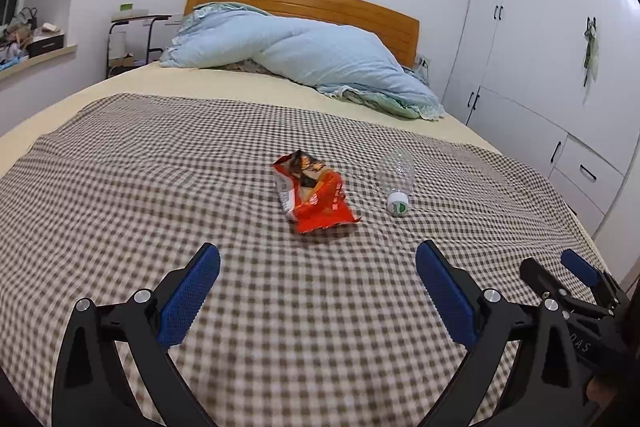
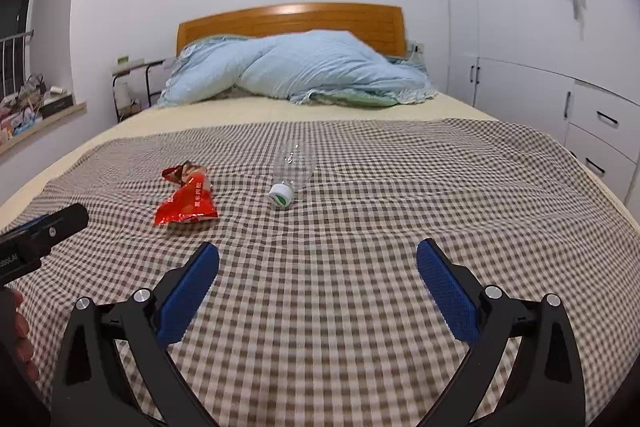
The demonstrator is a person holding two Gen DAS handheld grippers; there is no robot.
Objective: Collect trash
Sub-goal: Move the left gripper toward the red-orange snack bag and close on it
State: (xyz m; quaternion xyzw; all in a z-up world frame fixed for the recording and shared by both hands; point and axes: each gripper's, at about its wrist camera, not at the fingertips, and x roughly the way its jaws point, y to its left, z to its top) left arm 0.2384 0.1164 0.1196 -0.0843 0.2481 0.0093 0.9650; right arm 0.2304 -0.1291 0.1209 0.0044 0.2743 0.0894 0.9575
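On the checked cloth [image 1: 160, 187], wrapper [image 1: 314, 193] just left of the bottle [image 1: 397, 183], I hold my left gripper [image 1: 318, 291] and right gripper [image 2: 318, 291] spread, empty, short of both; next, reach and pinch.

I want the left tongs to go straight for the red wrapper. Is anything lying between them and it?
Nothing visible. Only bare checkered blanket lies between the open left tongs and the red wrapper. The clear bottle lies off to the wrapper's right, apart from it.
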